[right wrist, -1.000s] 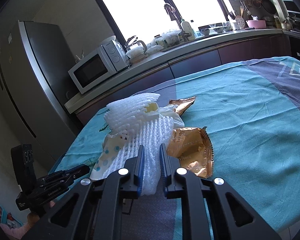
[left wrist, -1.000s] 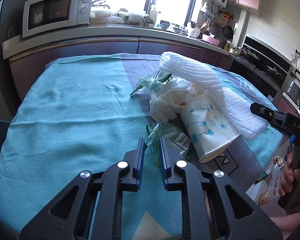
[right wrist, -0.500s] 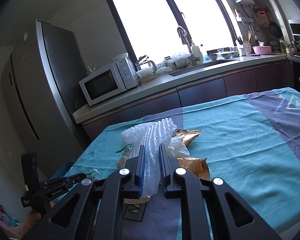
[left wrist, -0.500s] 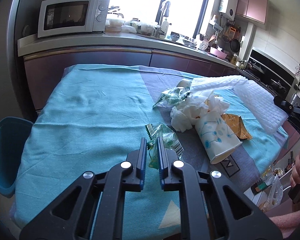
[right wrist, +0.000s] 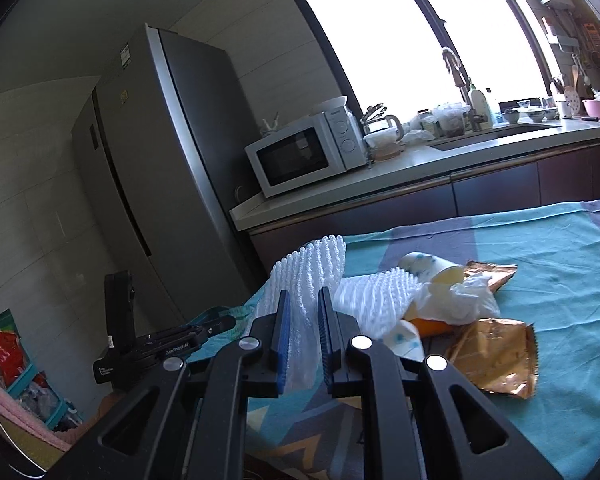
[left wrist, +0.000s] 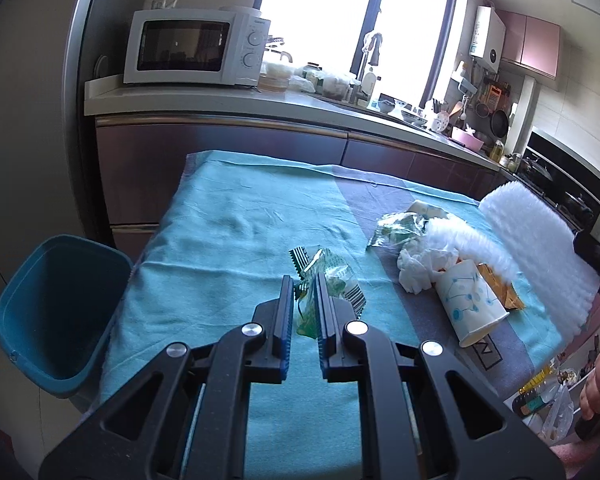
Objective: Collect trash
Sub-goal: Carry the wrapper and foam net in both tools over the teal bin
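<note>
This is a home kitchen. A white microwave (left wrist: 198, 46) sits on a long countertop (left wrist: 260, 104) over dark cabinet fronts, with a tall grey refrigerator (right wrist: 160, 168) at its end and a sink with a curved tap (right wrist: 454, 68) below a bright window (left wrist: 360, 20). Utensils and a pan hang on the tiled wall (left wrist: 496, 108), a built-in oven (left wrist: 560, 188) stands farther along, and a table under a teal cloth (left wrist: 240, 248) fills the middle.
</note>
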`<action>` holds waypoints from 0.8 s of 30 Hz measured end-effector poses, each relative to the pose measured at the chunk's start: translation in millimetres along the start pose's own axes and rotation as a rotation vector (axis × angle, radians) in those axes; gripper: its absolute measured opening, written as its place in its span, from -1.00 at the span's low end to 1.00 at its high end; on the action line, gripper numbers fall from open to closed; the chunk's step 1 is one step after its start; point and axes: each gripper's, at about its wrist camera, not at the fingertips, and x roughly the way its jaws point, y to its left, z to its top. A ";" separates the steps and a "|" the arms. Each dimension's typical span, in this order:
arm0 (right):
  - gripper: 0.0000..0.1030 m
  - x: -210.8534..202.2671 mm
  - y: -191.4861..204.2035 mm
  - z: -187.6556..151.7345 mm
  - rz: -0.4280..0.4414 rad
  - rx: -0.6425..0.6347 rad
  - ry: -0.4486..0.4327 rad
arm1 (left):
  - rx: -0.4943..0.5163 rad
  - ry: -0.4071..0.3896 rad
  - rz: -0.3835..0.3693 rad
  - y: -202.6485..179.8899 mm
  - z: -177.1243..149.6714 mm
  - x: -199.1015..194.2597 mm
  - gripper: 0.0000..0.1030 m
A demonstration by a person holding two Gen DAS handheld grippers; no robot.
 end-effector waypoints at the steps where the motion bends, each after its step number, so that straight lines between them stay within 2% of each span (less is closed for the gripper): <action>1: -0.76 7.6 3.4 -2.8 0.019 -0.002 0.018 | -0.008 -0.005 0.010 4.4 0.3 -2.9 -0.79; 8: -0.76 59.2 27.7 -17.4 0.102 -0.026 0.132 | -0.065 -0.029 0.077 37.6 1.5 -22.0 -0.79; 18: -0.75 152.5 73.5 -4.3 0.213 -0.107 0.246 | -0.165 -0.075 0.241 104.4 3.8 -54.9 -0.79; 24: -0.75 219.3 107.5 0.5 0.267 -0.138 0.314 | -0.231 -0.058 0.329 153.3 1.7 -57.2 -0.79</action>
